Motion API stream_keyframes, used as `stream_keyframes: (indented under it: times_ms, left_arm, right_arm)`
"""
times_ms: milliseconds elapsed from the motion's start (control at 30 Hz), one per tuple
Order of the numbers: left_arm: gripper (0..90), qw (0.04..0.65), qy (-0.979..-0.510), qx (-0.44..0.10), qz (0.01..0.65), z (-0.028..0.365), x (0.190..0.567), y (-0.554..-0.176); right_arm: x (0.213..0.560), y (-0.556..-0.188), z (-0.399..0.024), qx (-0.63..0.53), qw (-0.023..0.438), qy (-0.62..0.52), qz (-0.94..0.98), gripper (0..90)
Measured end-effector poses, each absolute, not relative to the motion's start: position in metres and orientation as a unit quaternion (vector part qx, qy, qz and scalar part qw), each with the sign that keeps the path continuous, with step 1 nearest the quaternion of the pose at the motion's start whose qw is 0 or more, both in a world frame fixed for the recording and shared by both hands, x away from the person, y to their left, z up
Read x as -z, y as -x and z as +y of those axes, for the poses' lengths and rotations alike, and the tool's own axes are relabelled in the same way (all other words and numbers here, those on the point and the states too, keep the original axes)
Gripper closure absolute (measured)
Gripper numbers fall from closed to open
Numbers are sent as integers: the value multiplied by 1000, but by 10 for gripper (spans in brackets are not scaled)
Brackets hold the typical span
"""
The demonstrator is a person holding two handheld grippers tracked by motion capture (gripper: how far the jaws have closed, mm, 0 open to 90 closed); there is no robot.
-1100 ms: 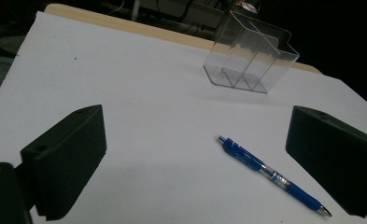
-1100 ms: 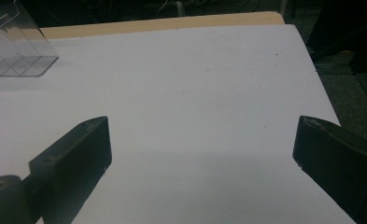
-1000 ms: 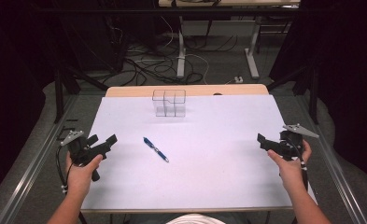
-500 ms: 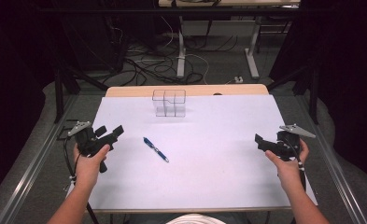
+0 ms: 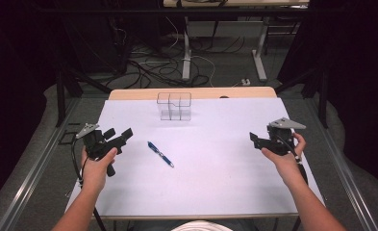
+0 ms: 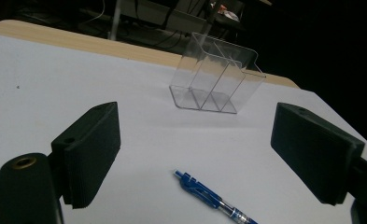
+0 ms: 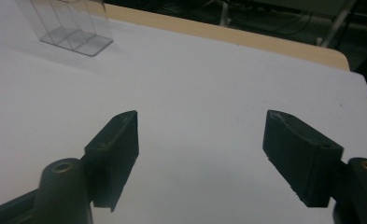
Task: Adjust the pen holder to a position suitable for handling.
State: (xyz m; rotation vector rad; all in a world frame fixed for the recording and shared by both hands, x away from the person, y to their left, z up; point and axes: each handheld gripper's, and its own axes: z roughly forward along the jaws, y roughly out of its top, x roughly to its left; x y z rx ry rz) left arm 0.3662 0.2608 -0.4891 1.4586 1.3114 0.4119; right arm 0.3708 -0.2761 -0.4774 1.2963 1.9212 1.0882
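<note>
Left gripper (image 5: 119, 136) is hovering mid-left w/ jaws spread, nothing btwn, pointing at blue pen (image 5: 160, 154). Right gripper (image 5: 256, 140), mid-right, jaws apart & just closing some, empty. White table (image 5: 215, 183) is carrying clear organizer (image 5: 174, 106) up top; cables on floor (image 5: 143, 62) behind.

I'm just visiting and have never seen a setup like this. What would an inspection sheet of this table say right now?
Surface: white table top, flat, with a wooden strip along its far edge.
Job's things: blue pen lying loose left of centre; clear divided holder upright near the far edge, compartments empty.
Clutter: nothing seen on the table.
Grippers: left gripper held above the table's left side, jaws open, pointing toward the pen, nothing between them; right gripper held above the right side, jaws open with nothing between them, having just been closing.
Cables: a black cable trails from the left gripper; more cables lie on the floor beyond.
Surroundings: dark room, table legs behind.
</note>
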Motion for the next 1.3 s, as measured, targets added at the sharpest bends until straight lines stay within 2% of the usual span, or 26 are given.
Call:
stream_keyframes:
  times_ms: [367,633,933,1300]
  left_arm:
    - [78,564,-601,-153,545,269,491,-359]
    - [3,557,-617,-158,533,281,499,-355]
    - [2,561,-594,-174,550,294,501,-352]
    - [2,552,-604,-188,543,298,501,-351]
  right_arm:
    - [447,-410,-208,-406,298,-410,761,303]
    - [437,-432,-159,-374,289,-366,801,325]
    - [426,-459,-110,-341,284,-303,843,328]
    - [421,-494,-66,-295,286,-225,884,330]
